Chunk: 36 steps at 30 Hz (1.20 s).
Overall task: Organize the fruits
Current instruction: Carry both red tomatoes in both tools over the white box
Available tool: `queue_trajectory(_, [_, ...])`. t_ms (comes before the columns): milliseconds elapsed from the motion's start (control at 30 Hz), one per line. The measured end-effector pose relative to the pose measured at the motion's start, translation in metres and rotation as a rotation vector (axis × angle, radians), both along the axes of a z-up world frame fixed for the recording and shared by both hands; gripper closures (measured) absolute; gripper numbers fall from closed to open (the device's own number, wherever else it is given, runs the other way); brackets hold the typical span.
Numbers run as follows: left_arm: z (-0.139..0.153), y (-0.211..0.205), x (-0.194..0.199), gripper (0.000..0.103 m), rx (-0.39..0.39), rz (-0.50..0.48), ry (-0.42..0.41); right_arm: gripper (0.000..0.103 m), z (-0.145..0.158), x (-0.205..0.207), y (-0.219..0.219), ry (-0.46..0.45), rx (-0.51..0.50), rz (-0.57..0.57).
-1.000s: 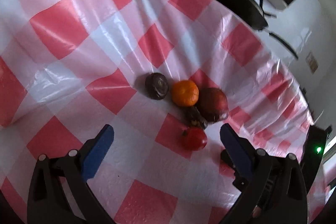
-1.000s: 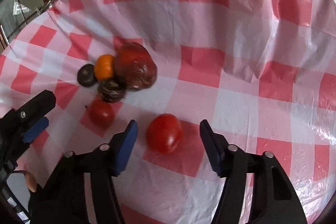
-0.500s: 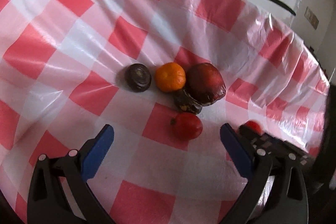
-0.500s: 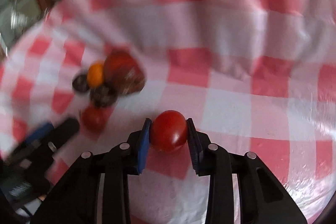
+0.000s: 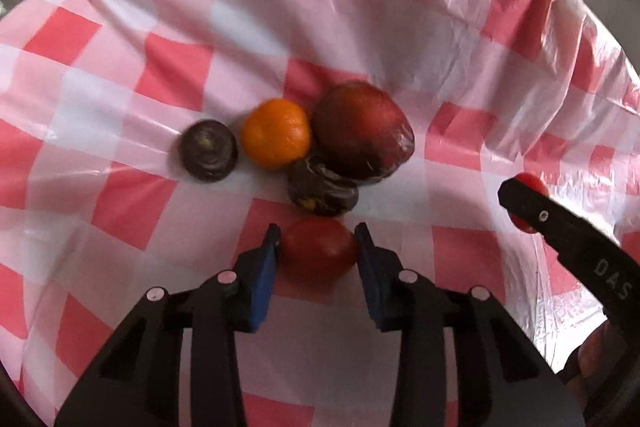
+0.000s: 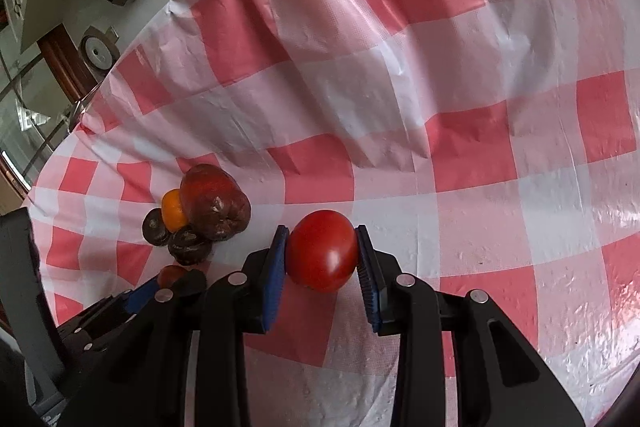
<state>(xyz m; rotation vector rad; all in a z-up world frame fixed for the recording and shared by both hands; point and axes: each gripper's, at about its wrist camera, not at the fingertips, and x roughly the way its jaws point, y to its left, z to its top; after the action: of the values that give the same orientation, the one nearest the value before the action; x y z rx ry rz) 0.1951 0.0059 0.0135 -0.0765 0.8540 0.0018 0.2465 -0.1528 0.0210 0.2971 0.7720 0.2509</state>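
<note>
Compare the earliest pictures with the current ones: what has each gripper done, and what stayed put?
The right gripper closed on the larger tomato. The left gripper advanced to the smaller tomato; its jaws are closing around it. The orange, big red fruit and two dark fruits stayed clustered.

Home kitchen: checked tablecloth (image 5: 248,27), fruit (image 5: 276,133)

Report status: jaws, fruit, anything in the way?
Left gripper jaws closing on small tomato. Right gripper shut on larger tomato. Orange and dark fruits clustered just beyond left jaws; checked cloth otherwise bare.
</note>
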Motion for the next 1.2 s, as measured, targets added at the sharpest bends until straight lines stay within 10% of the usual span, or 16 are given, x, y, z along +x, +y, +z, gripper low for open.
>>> queue_trajectory(733, [0.016,0.033,-0.069,0.065,-0.08,0.093,-0.076,0.07,-0.006,-0.001,-0.038,0.052,0.179,-0.013])
queue_trajectory(1200, [0.02,0.065,-0.164,0.065,-0.05,0.138,-0.097,0.07,-0.006,-0.148,0.018,0.09,0.121,0.121])
